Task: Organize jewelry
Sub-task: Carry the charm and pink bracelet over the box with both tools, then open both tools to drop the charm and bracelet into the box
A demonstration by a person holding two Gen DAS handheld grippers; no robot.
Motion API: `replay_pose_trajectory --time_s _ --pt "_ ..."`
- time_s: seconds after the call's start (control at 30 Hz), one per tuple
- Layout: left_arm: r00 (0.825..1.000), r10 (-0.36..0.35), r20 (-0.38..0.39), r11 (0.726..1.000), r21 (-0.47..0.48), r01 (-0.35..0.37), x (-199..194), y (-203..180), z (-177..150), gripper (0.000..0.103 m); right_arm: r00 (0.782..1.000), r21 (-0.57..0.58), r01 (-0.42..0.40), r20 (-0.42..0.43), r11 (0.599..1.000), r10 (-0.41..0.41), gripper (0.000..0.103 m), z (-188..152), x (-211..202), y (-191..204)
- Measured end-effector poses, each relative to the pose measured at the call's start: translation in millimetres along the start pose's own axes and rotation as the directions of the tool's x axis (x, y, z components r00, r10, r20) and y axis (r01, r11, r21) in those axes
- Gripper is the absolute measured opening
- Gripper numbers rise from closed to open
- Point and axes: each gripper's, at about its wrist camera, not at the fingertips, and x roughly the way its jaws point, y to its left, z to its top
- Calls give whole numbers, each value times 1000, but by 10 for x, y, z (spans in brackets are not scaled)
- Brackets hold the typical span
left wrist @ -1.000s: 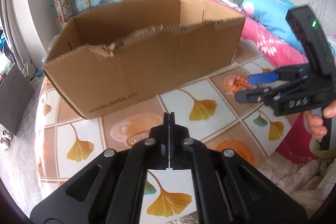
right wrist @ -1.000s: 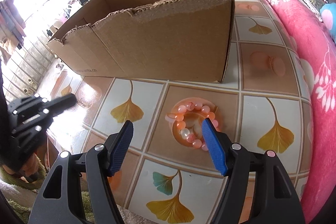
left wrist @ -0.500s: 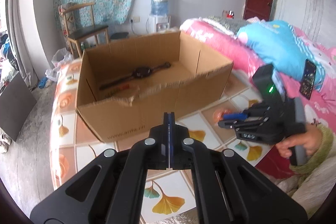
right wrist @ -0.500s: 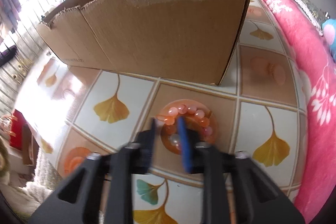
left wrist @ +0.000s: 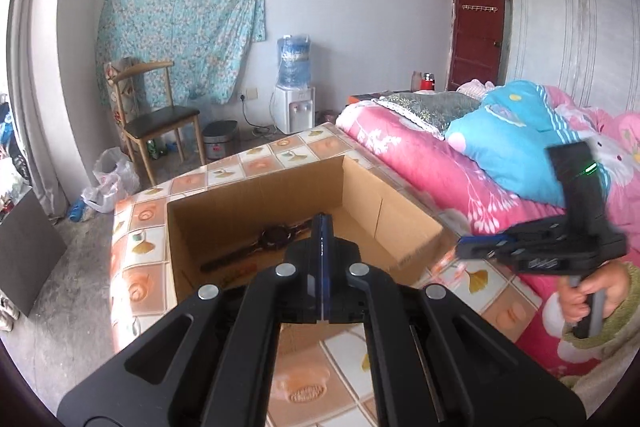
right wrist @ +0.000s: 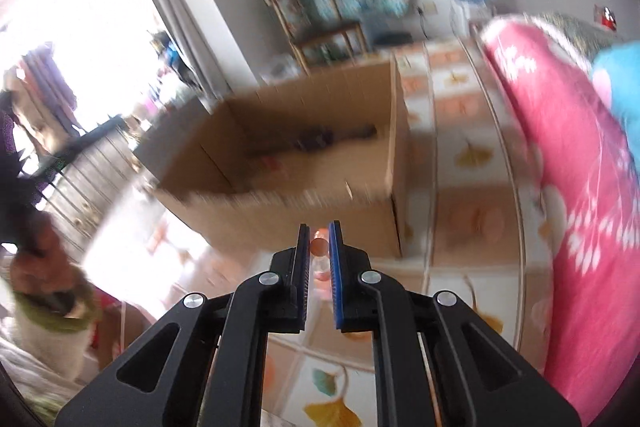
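At the far left of the left wrist view a grey curtain (left wrist: 28,75) hangs by the wall, with a wooden chair (left wrist: 156,115) in front of a flowered teal cloth (left wrist: 180,35) pinned up behind it. A water dispenser (left wrist: 294,95) stands further right against the same wall. Nearer, the tiled counter (left wrist: 140,247) carries an open cardboard box (left wrist: 400,227), and on the box floor lies a dark wristwatch (left wrist: 276,235) with its strap stretched out. The left tongs (left wrist: 322,267) sit above the near edge of the box with their blue pads pressed flat together, closed on nothing. To the right of the box, the right tongs (left wrist: 464,250) are held above the counter by a hand (left wrist: 584,291) in a green-cuffed sleeve. A blurred string of orange-pink beads, the bracelet (left wrist: 448,269), dangles below their tips. Beyond them lies a bed with a pink blanket (left wrist: 420,163) and a blue pillow (left wrist: 516,135). The right wrist view is smeared by motion. Its tongs are clamped on the bracelet, with one orange bead (right wrist: 318,246) showing in the narrow gap between the blue pads, in front of the box's near wall. The bracelet is off the counter.
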Motion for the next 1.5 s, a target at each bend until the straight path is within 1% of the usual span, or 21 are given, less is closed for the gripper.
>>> replay_pose_trajectory --time_s 0.03,0.1,0.17,0.27,0.33,0.37,0.4,0.5,0.63,0.7,0.83,0.93,1.03,1.1,1.2,1.23,1.27,1.33,1.43,1.47,1.5 --pt "1000 -7 -11 1000 -12 7 64 35 16 0 1000 -6 -6 15 1000 6 10 47 -33 33" --pt "998 -41 -57 998 -47 38 268 134 33 0 997 -24 -41 60 999 42 10 209 -122 90" --pt "992 -66 -107 994 -94 56 471 247 3 0 994 -27 -73 84 997 75 10 323 -128 92" --pt "972 -123 -199 982 -163 90 791 401 -86 0 987 -25 -122 105 992 124 10 478 -85 83" --pt "946 -190 -264 964 -233 128 1008 512 -177 0 984 -22 -142 109 990 144 10 554 -19 75" --pt "938 -205 -281 958 -255 133 1071 547 -215 0 982 -21 -150 108 988 152 10 581 8 65" --pt "923 -233 -305 948 -283 146 1153 597 -262 0 981 -20 -159 105 987 160 10 622 67 52" --pt "897 -262 -357 932 -335 138 1313 681 -387 0 983 -19 -161 85 987 162 10 688 222 26" --pt "891 -255 -375 928 -353 117 1377 743 -455 2 985 2 -171 36 985 171 10 745 418 7" --pt "889 -269 -371 921 -370 125 1386 757 -467 11 985 6 -172 13 985 172 10 775 513 -6" --pt "901 -248 -355 924 -368 110 1338 778 -455 12 981 18 -187 -39 982 188 10 826 676 7" --pt "926 -210 -313 931 -355 91 1198 810 -400 14 972 22 -209 -100 978 210 10 847 837 65" --pt "946 -169 -277 936 -345 66 1054 839 -356 19 958 31 -232 -169 972 233 10 857 1040 117" --pt "955 -143 -262 941 -333 49 960 828 -341 23 948 26 -203 -244 979 204 11 829 1185 166" --pt "964 -104 -243 949 -313 24 802 802 -337 31 950 5 -136 -284 991 132 13 777 1248 189" --pt "967 -94 -239 952 -306 17 765 791 -336 32 951 8 -126 -284 992 123 17 768 1243 180" --pt "969 -80 -233 955 -296 8 716 774 -336 35 953 16 -120 -278 993 120 19 752 1212 167" --pt "972 -61 -225 959 -283 -5 642 752 -334 39 958 19 -116 -263 993 117 19 734 1142 155" --pt "977 -22 -214 967 -253 -33 525 683 -328 48 972 9 -84 -220 996 84 19 717 978 146" --pt "977 -5 -211 970 -238 -47 486 652 -323 56 978 8 -76 -196 997 76 20 711 898 140" --pt "978 10 -207 973 -225 -58 451 621 -327 62 981 9 -73 -179 997 73 24 702 836 142"
